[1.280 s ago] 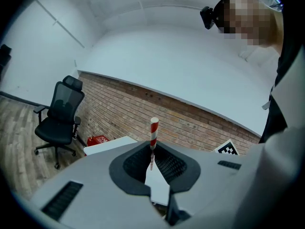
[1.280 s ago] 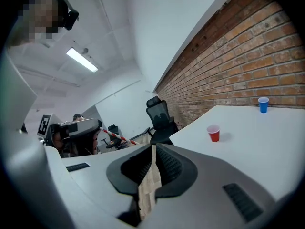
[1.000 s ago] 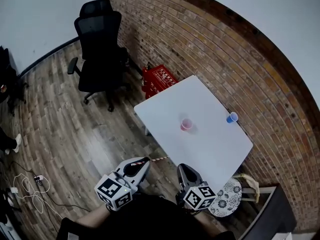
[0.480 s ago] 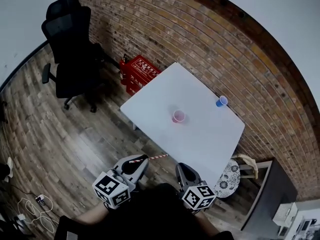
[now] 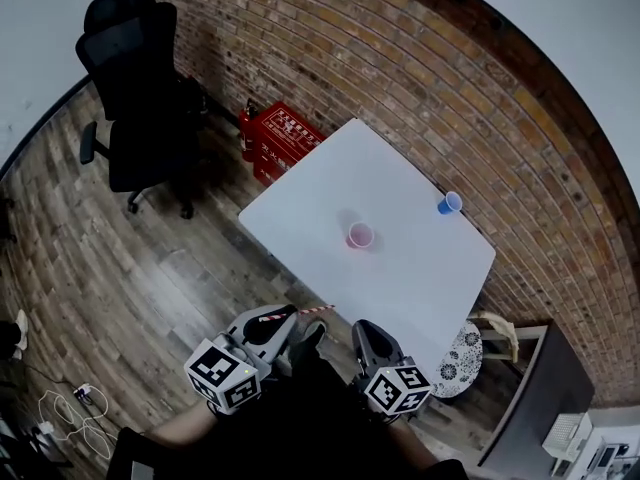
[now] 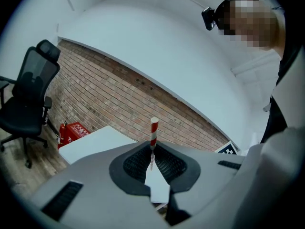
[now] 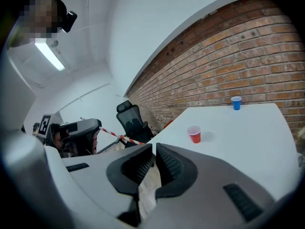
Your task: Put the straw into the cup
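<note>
- Left hand-held gripper (image 6: 152,163) clamps the striped straw (image 6: 153,132): likely light, thin, crushable; hold near its end.
- Right hand-held gripper (image 7: 153,151): jaws together, empty.
- Pink cup (image 5: 360,235) on worktop (image 5: 410,278), 1 o'clock from straw.

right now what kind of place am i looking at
Most likely an office or studio room: a black office chair on a wood plank floor, and a plain white table standing near a brick wall.
</note>
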Demonstrator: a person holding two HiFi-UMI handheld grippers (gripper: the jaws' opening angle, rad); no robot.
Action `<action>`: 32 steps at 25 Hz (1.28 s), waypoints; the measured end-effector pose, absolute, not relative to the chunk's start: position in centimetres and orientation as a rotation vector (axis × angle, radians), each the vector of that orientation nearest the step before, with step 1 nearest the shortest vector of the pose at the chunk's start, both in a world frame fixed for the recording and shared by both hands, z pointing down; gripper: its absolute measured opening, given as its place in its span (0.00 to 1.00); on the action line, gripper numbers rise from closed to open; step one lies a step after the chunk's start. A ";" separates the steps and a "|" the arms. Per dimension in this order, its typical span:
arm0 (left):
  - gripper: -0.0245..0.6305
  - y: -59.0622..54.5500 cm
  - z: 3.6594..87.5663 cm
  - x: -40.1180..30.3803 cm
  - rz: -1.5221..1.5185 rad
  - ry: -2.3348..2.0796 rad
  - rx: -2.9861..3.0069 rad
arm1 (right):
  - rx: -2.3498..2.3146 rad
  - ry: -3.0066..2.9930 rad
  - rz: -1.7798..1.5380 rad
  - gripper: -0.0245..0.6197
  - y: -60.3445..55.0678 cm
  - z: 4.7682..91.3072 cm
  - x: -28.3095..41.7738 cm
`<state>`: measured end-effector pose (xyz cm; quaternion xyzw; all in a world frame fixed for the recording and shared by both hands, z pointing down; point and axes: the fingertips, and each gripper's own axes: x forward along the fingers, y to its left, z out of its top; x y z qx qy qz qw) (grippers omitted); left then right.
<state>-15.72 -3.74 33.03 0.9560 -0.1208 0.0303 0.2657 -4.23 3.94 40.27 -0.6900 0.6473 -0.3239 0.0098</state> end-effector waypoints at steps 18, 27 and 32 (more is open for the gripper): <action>0.09 -9.6 32.5 -7.4 0.141 -0.466 2.588 | -1.990 2.113 -1.067 0.11 -3.8 40.5 4.1; 0.09 -10.3 31.3 -0.8 0.198 -0.434 2.661 | -1.970 2.049 -1.032 0.11 -4.8 40.0 10.2; 0.09 -10.8 30.8 2.4 0.213 -0.420 2.684 | -1.986 1.981 -1.013 0.11 -5.0 39.7 13.8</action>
